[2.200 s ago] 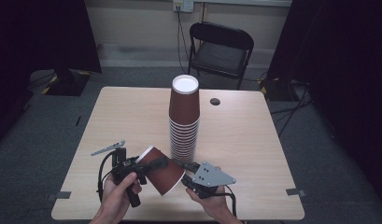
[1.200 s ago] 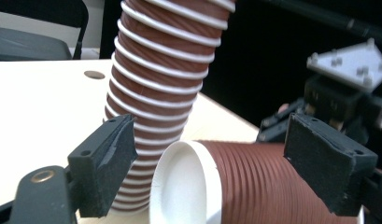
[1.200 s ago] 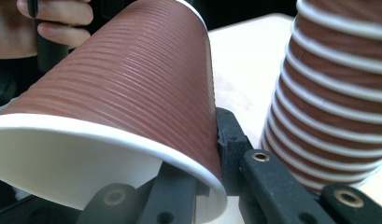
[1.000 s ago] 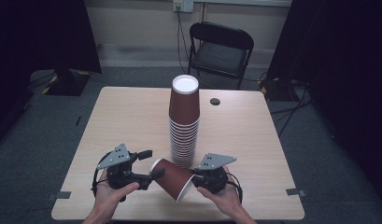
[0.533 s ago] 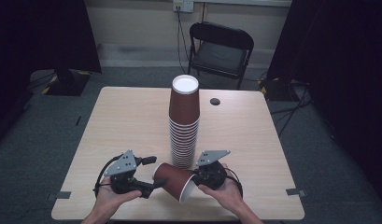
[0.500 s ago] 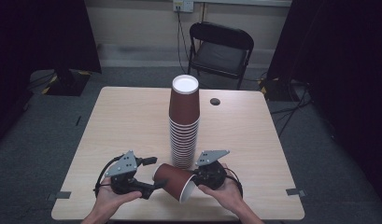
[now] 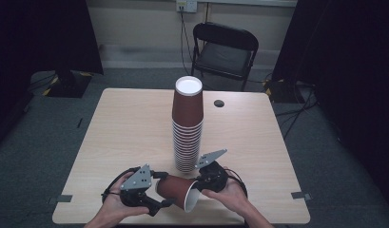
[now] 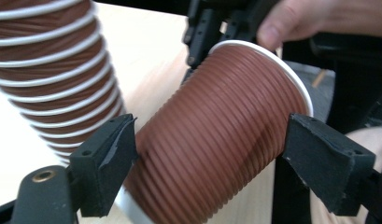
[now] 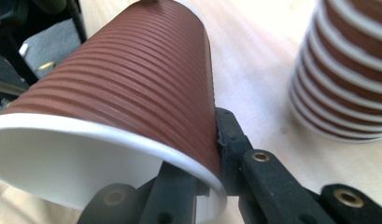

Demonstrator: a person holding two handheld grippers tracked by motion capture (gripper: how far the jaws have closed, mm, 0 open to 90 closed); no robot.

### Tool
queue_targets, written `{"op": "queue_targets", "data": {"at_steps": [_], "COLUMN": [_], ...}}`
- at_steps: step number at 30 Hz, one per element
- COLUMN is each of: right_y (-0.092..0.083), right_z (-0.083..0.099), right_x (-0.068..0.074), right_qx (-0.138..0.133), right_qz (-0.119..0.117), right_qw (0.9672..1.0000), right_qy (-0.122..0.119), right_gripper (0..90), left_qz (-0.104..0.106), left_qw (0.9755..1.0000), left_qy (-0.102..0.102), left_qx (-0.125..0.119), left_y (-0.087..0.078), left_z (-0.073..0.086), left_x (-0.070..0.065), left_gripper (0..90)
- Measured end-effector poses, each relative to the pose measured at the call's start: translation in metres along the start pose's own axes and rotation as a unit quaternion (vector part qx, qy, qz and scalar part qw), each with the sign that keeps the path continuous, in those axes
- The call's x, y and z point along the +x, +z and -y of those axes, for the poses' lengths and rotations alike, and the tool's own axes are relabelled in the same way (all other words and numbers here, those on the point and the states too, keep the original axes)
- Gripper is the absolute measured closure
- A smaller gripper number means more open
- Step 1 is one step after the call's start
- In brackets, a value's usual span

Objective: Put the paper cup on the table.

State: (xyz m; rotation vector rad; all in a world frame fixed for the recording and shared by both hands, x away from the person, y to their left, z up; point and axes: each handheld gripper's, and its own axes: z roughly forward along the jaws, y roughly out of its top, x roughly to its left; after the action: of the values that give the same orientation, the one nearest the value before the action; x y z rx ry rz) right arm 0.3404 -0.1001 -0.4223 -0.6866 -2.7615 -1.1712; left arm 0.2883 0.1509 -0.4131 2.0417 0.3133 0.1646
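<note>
Loose brown ribbed paper cup [image 7: 175, 189] lay on its side near the front edge of the table [image 7: 125, 128], held off the surface between both grippers. White-rimmed mouth pointed toward the person's right, closed base toward the left.

Right gripper [image 7: 201, 183] was clamped on the cup's rim: in the right gripper view, 1 jaw sat inside the mouth and the other pressed the outer wall, pinching the wall [image 9: 132, 84] between them. Jaws effectively together, with just the cup wall in the gap.

Left gripper [image 7: 159, 192] had its jaws apart, straddling the cup body near the base end. In the left gripper view, both black pads [image 8: 104, 161] flanked the ribbed wall [image 8: 216, 126]; the left pad looked to be touching or just about touching it, while the right pad stood just clear of the rim end. Can't tell for sure whether there was firm contact, but it didn't read as a squeeze.

Tall stack of matching cups [image 7: 187, 126] stood upright mid-table, mouth-down, just behind the held cup, with the bottom rims close to the right gripper. The stack's lower rims also showed in both gripper views [image 8: 48, 70] [image 9: 352, 70], near the cup but apart from it.

Small dark round thing [image 7: 218, 103] sat on the far side of the table, and a black folding chair [image 7: 223, 50] stood beyond it.
</note>
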Motion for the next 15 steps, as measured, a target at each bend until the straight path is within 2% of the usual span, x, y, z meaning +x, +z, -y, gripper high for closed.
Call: {"op": "queue_targets", "data": {"at_steps": [2, 6, 8, 12, 15], "right_y": [0.002, 0.005, 0.006, 0.011, 0.014], "right_z": [-0.001, -0.004, -0.005, -0.007, -0.009], "right_x": [0.0, 0.001, 0.001, 0.0, -0.001], "right_qx": [0.01, 0.028, 0.041, 0.061, 0.075], "right_qz": [-0.008, -0.02, -0.027, -0.039, -0.048], "right_qw": [0.9999, 0.9994, 0.9988, 0.9973, 0.996], "right_qy": [-0.003, -0.009, -0.007, -0.007, -0.002], "right_gripper": [86.3, 86.3, 86.3, 86.4, 86.5], "left_qz": [0.006, 0.005, 0.012, 0.01, 0.004], "left_qw": [0.9999, 0.9991, 0.9983, 0.9956, 0.9921], "left_qy": [0.009, 0.034, 0.046, 0.071, 0.099], "left_qx": [0.003, 0.026, 0.033, 0.06, 0.077], "left_y": [0.002, 0.007, 0.01, 0.016, 0.02], "left_z": [0.0, 0.001, 0.002, 0.004, 0.005], "left_x": [-0.002, -0.006, -0.008, -0.012, -0.016], "left_gripper": [16.3, 14.6, 15.0, 14.0, 11.4]}}
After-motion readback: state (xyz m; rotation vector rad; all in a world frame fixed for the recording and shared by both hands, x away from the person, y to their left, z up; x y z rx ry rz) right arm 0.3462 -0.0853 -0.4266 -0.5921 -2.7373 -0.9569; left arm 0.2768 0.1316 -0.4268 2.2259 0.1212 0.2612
